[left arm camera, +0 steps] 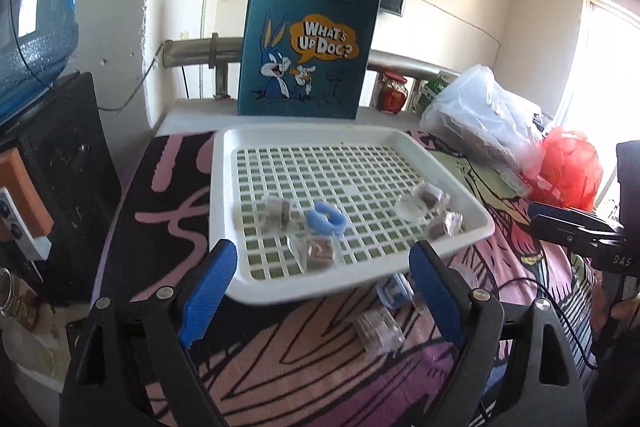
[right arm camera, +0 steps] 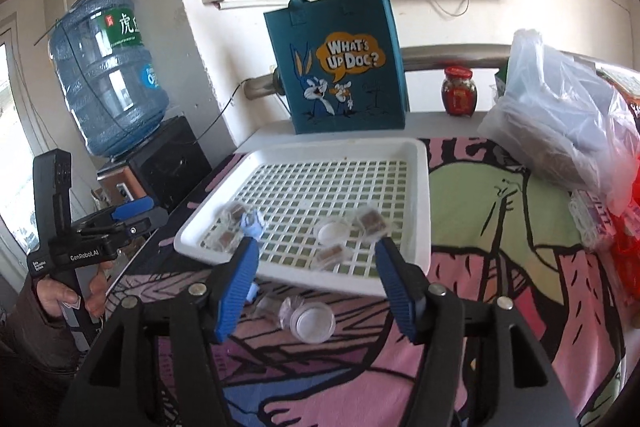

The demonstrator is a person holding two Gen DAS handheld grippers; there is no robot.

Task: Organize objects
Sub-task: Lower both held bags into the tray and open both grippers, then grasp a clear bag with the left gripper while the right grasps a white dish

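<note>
A white grid tray [left arm camera: 248,163] [right arm camera: 416,187] lies on the patterned cloth. In it lie several clear wrapped brown cubes [left arm camera: 318,251] [right arm camera: 372,221], a blue ring-shaped piece [left arm camera: 328,221] [right arm camera: 252,221] and a clear round lid [left arm camera: 410,207] [right arm camera: 331,230]. On the cloth before the tray lie a clear round box [right arm camera: 312,323] [left arm camera: 378,331] and a small blue piece [left arm camera: 394,293]. My left gripper [left arm camera: 322,281] is open and empty at the tray's near edge. My right gripper [right arm camera: 314,277] is open and empty above the clear round box.
A blue cartoon tote bag [left arm camera: 308,47] [right arm camera: 340,63] stands behind the tray. A red jar [right arm camera: 460,91], a grey plastic bag [right arm camera: 560,123] and a red bag [left arm camera: 568,167] lie on the right. A water jug [right arm camera: 108,75] stands on the left.
</note>
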